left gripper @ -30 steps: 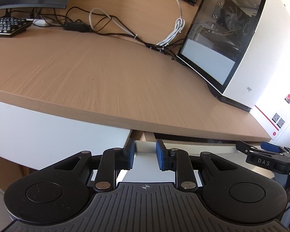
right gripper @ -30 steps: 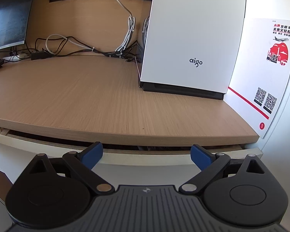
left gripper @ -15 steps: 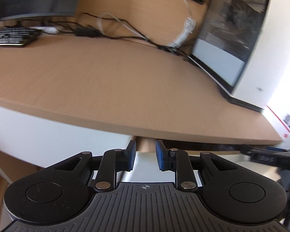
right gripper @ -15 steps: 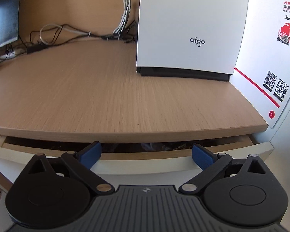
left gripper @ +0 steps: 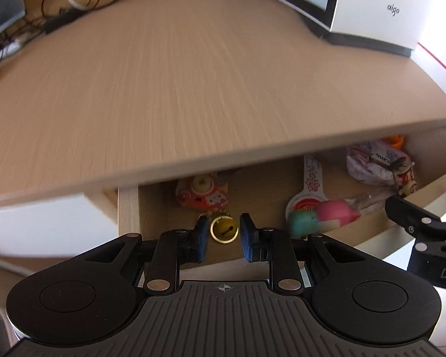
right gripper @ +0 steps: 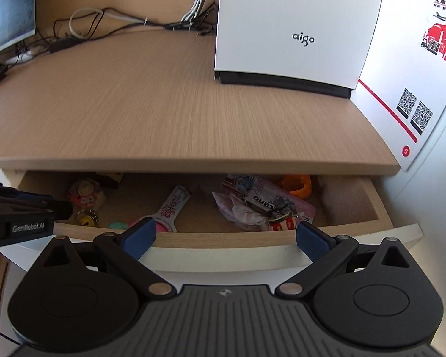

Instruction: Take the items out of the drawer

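While the left tongs (left gripper: 223, 239) hovered over the drawer (left gripper: 128, 208), their blue pads stood a narrow gap apart w/ nothing pinched; a gold bell (left gripper: 224, 229) showed thru that gap, lying on the drawer floor below, not touched as far as could be told. At 12 o'clock from the bell lay a red-orange charm (left gripper: 202, 193); at 3 o'clock a teal-and-pink toy (left gripper: 321, 218) and a white paddle-shaped pack (left gripper: 310, 178); further toward 2 o'clock a crumpled wrapper bundle (left gripper: 374, 163) w/ an orange thing (left gripper: 397, 140) behind it. The right tongs (right gripper: 226, 238) were spread wide, empty, parked at the drawer's white front (right gripper: 371, 238), w/ the bundle at their 12 o'clock.

Step, by my reading: drawer open, picking not yet begun; left side was lining up on the bell. Next move prob. called for dropping the left tongs, widening a bit to straddle the bell, then closing and lifting clear of the counter (left gripper: 193, 89) lip overhead, which hung over the drawer's back part.

Vs. a sec earlier: drawer then showed only a dark slit under the counter edge, contents hidden; now it stood well out, items visible in both views. Left view had swung rightward and tipped down. Left gap unchanged; right spread unchanged.
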The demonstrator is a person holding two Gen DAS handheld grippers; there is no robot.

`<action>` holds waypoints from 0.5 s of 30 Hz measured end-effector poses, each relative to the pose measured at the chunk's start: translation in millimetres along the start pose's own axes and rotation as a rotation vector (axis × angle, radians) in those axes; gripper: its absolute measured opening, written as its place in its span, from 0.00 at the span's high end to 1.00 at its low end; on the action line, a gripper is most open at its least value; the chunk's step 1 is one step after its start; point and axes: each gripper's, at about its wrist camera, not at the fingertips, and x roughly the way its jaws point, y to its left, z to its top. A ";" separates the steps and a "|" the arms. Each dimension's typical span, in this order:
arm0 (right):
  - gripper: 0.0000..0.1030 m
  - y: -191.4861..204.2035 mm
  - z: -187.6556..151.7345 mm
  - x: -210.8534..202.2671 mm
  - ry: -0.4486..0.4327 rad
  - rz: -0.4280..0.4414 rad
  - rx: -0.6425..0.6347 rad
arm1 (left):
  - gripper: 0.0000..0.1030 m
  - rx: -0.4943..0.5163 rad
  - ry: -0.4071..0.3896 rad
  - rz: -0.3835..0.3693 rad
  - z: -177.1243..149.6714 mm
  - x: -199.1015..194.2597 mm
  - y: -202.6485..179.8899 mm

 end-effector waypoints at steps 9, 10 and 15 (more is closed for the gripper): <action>0.03 -7.6 -19.2 -24.1 0.114 0.049 0.002 | 0.78 -0.007 -0.005 -0.040 -48.1 -33.9 -1.1; 0.02 -8.9 -23.0 -27.9 0.122 0.057 0.005 | 0.78 -0.007 -0.005 -0.048 -53.4 -37.5 -1.2; 0.00 -16.0 -37.5 -42.9 0.175 0.095 0.011 | 0.79 -0.011 0.045 -0.094 -71.3 -49.6 -0.7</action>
